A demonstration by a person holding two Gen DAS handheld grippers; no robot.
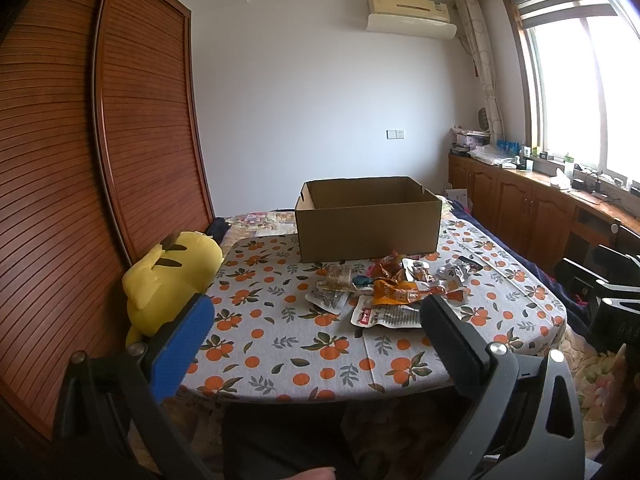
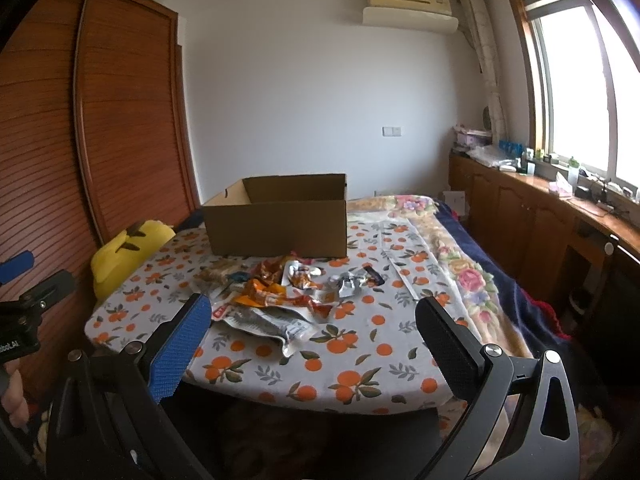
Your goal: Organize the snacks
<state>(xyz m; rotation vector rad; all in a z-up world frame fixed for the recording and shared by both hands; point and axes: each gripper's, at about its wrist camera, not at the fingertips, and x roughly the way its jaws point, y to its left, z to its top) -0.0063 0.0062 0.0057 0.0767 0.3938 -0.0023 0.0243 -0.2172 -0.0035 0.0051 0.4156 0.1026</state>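
A heap of snack packets (image 1: 394, 290) (image 2: 276, 296), orange, silver and white, lies on the orange-print tablecloth (image 1: 272, 332) (image 2: 360, 344). Behind it stands an open cardboard box (image 1: 368, 220) (image 2: 280, 220); its inside is hidden from both views. My left gripper (image 1: 320, 312) hovers open near the table's front edge, short of the heap, with nothing between its fingers. My right gripper (image 2: 316, 312) is open too, held just before the nearest white packet (image 2: 268, 322). The right gripper's body (image 1: 612, 292) shows at the right edge of the left wrist view.
A yellow plush toy (image 1: 168, 280) (image 2: 124, 252) leans at the table's left side against a slatted wooden wardrobe (image 1: 80, 160). A flowered blanket (image 2: 468, 272) lies to the right. Low wooden cabinets (image 2: 520, 216) with clutter run under the window.
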